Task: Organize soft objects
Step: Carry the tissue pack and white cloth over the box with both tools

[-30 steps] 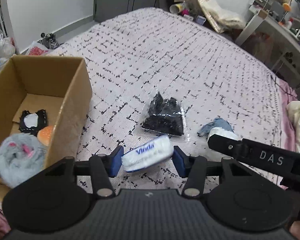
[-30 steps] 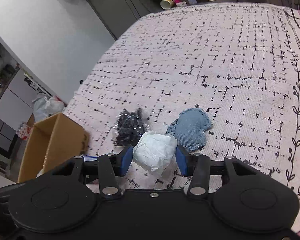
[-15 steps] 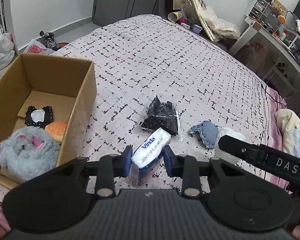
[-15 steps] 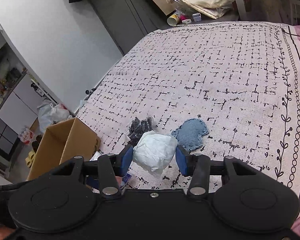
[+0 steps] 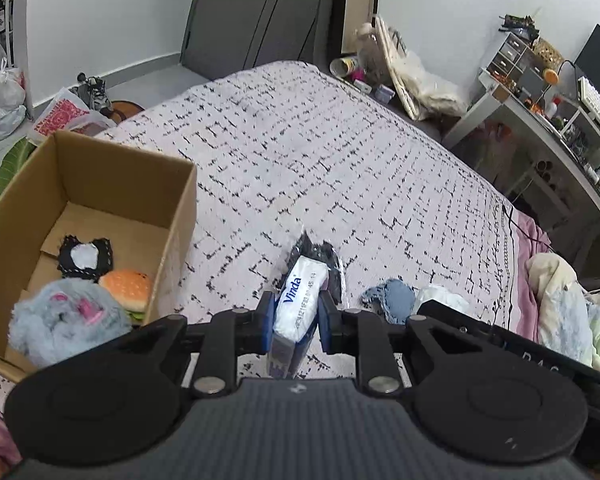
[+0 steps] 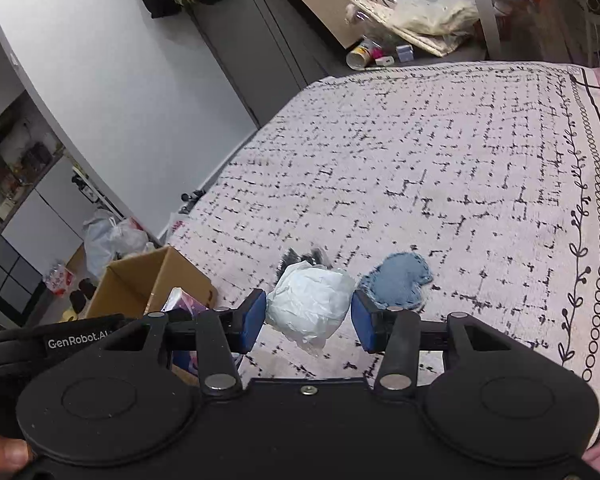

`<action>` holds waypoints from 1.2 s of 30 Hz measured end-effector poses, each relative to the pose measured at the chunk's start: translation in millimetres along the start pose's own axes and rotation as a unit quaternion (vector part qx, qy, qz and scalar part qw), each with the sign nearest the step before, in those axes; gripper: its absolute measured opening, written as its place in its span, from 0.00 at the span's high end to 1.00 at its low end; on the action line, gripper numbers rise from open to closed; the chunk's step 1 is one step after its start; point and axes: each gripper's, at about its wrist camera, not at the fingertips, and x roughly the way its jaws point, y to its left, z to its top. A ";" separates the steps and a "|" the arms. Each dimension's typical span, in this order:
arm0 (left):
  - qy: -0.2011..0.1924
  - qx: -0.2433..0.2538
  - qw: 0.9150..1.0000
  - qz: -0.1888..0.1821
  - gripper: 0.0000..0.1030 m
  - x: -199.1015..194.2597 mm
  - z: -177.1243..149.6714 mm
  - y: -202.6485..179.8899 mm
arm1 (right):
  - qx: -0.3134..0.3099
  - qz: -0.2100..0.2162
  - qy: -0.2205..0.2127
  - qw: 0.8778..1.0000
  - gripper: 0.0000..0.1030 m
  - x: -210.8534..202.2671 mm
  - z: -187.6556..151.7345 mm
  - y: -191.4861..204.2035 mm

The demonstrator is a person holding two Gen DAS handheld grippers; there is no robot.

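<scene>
My left gripper (image 5: 294,320) holds a white and blue Vinda tissue pack (image 5: 300,300) upright above the bed; its jaws are closing and the pads press the pack's sides. To its left stands an open cardboard box (image 5: 180,208) with a grey plush (image 5: 64,328), a burger toy (image 5: 126,288) and a black-and-white piece (image 5: 85,258) inside. My right gripper (image 6: 310,320) is shut on a crumpled white plastic bundle (image 6: 312,304), lifted off the bedspread. A black bag (image 6: 304,258) and a blue denim cloth (image 6: 400,280) lie on the bed just beyond.
The patterned bedspread (image 5: 300,152) stretches far ahead. Crumpled blankets (image 5: 572,312) sit at the bed's right edge, and a cluttered desk (image 5: 540,120) stands beyond. Plastic bags (image 5: 4,92) lie on the floor left of the box.
The left jaws closed on the tissue pack, which turned from lying crosswise to standing on end. Both grippers rose from the bed with their loads.
</scene>
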 end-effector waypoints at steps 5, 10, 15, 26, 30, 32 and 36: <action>-0.018 -0.013 1.000 -0.002 0.80 -12.3 8.6 7.0 | -0.003 0.021 -0.011 1.000 0.55 -5.4 0.3 13.3; -0.040 -0.017 0.999 0.001 0.80 -25.5 16.9 14.2 | -0.002 0.040 -0.015 0.999 0.55 -7.0 -1.7 30.3; -0.052 -0.031 0.998 0.004 0.80 -35.2 26.3 27.4 | -0.017 0.049 -0.018 0.998 0.55 -6.0 0.6 50.3; -0.084 -0.074 0.994 0.019 0.80 -52.8 44.1 67.6 | -0.016 0.068 -0.021 0.997 0.55 6.0 10.0 84.6; -0.091 -0.102 0.990 0.024 0.80 -57.7 50.7 87.9 | -0.017 0.076 -0.017 0.997 0.55 13.2 11.6 99.7; -0.099 -0.120 0.987 0.026 0.80 -61.5 54.4 99.3 | -0.017 0.082 -0.015 0.996 0.55 16.8 11.5 107.7; -0.108 -0.146 0.983 0.035 0.80 -66.2 60.2 121.7 | -0.023 0.092 -0.006 0.996 0.55 28.2 11.3 126.5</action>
